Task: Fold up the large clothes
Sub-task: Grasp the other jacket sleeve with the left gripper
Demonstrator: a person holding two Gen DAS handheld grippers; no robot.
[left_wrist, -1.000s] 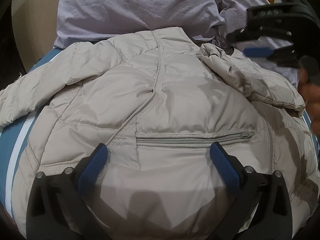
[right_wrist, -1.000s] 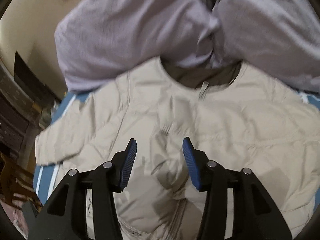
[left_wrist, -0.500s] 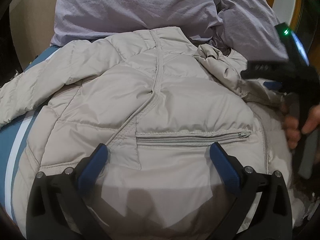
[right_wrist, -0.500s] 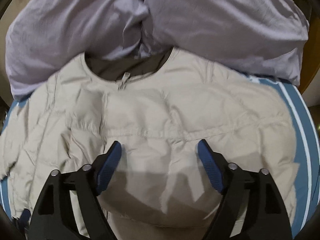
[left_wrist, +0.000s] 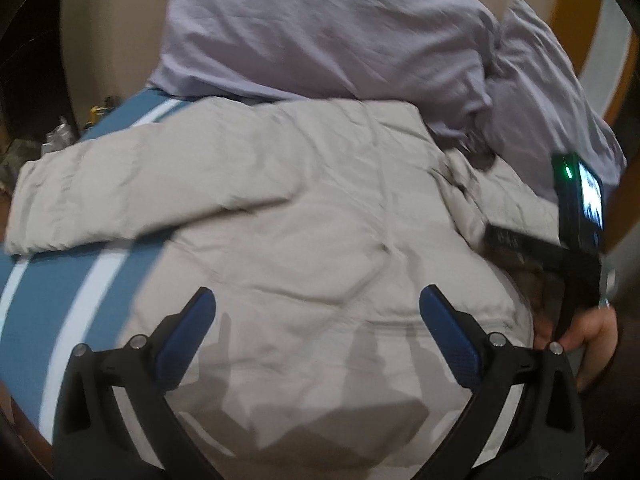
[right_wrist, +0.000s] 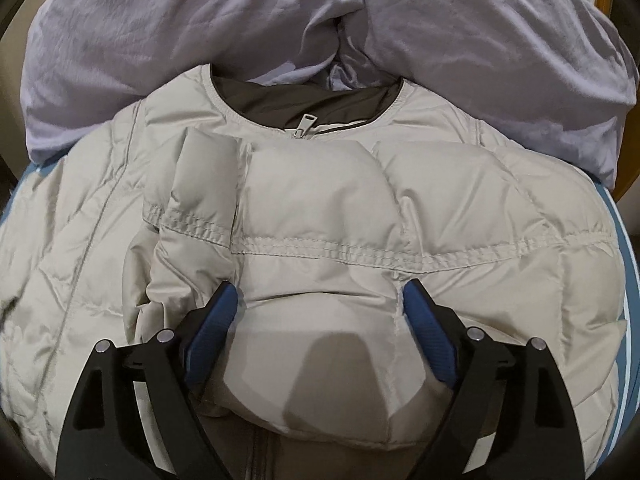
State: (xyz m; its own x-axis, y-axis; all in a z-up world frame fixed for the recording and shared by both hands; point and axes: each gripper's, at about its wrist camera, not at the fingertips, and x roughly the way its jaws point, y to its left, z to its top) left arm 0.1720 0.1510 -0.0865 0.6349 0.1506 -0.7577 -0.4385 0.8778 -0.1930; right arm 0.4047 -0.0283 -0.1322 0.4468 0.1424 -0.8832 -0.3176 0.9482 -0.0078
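On the blue, white-striped bed cover (left_wrist: 60, 300), your beige puffer jacket (right_wrist: 320, 208) lies front up, its collar against the lavender duvet (right_wrist: 160, 40). Your right gripper (right_wrist: 320, 320) presses into a folded-over sleeve, jaws opening, padding bulging between the pads. Your left gripper (left_wrist: 316, 320) hangs spread wide above the jacket's lower body with nothing between its fingers. One sleeve stretches left across the cover.

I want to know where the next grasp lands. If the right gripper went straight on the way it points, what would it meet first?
Most likely the folded-over sleeve of the beige puffer jacket, puffed up between the opening jaws of the right gripper; whether the pads already touch it is unclear.
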